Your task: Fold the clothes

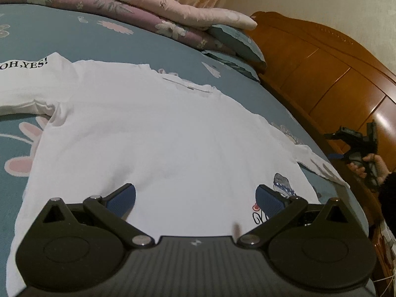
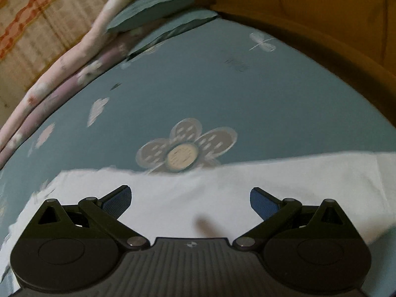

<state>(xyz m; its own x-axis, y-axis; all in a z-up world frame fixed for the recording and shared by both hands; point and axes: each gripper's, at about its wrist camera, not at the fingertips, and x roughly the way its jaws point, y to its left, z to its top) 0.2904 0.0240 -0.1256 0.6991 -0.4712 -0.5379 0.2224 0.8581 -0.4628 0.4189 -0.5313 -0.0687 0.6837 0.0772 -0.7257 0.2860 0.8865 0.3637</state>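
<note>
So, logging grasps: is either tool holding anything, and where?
Nothing is held. The left tool and right tool are both open above the white shirt.

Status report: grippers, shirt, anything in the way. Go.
Left gripper open over shirt, empty. Right gripper open, empty, above a sleeve. Shirt flat on bed, unfolded. Nothing on it.

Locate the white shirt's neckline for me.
In the left wrist view, the neckline sits at the white shirt's far edge, toward the stacked quilts, right of the "OH, YES!" sleeve.
</note>
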